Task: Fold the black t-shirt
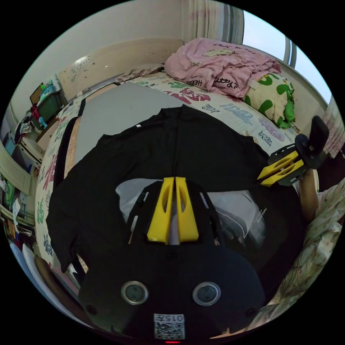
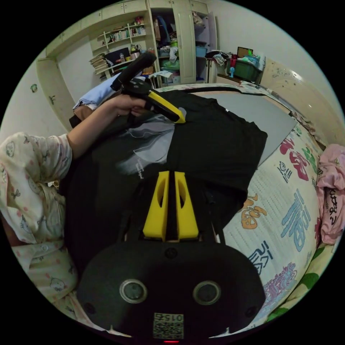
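Observation:
The black t-shirt [image 1: 136, 154] lies spread over a grey board [image 1: 118, 111] on the bed, its pale print [image 1: 233, 212] facing up near me. In the left gripper view my left gripper [image 1: 174, 178] has its yellow jaws pressed together on a raised edge of the shirt, and a crease runs away from the tips. My right gripper [image 1: 261, 178] pinches the shirt's edge further right. In the right gripper view the right gripper [image 2: 171, 173] is shut with black cloth between its jaws. Beyond it a hand holds the left gripper [image 2: 181, 119] at the t-shirt [image 2: 215, 143] above the print [image 2: 143, 143].
A heap of pink clothes [image 1: 219, 68] and a green-and-white pillow [image 1: 271, 97] lie at the bed's far end. The patterned sheet [image 2: 287, 215] shows beside the shirt. The person's sleeve [image 2: 32, 161] is close on one side; shelves and a wardrobe [image 2: 172, 39] stand behind.

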`<state>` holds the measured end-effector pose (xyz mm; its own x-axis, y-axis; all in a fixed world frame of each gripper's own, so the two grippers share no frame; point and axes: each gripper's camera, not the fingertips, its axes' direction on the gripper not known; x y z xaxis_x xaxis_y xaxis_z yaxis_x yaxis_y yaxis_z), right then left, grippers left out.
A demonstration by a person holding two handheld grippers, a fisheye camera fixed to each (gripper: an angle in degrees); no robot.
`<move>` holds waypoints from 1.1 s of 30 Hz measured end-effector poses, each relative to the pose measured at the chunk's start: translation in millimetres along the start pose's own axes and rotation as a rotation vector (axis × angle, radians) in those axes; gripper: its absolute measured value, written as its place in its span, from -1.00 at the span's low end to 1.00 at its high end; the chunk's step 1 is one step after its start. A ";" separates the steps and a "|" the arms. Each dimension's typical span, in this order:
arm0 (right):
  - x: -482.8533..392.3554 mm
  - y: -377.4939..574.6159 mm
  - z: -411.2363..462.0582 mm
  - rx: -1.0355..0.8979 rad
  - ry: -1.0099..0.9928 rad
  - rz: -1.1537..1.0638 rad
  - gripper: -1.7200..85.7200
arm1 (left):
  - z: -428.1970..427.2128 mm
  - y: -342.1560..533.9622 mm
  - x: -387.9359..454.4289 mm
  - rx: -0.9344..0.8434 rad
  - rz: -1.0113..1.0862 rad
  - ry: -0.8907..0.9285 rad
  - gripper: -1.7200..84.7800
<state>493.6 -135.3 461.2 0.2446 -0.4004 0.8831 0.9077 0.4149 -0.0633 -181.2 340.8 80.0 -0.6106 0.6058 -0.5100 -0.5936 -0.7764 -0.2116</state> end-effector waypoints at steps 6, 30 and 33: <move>57.1 41.2 9.7 0.038 -0.071 0.042 -0.91 | -15.1 14.8 -20.0 0.017 -0.030 0.041 -0.95; 121.4 91.7 16.5 0.240 0.189 0.122 -0.82 | -289.0 253.2 -188.8 0.381 -0.551 -0.374 -0.79; 117.7 9.4 55.9 0.292 0.151 0.004 -0.79 | -280.2 272.1 -189.3 0.386 -0.518 -0.402 -0.78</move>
<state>511.8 -132.8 590.5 0.3159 -0.5055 0.8029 0.7759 0.6247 0.0880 -80.3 -33.8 -114.6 -0.3041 0.9503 -0.0667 -0.9525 -0.3046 0.0034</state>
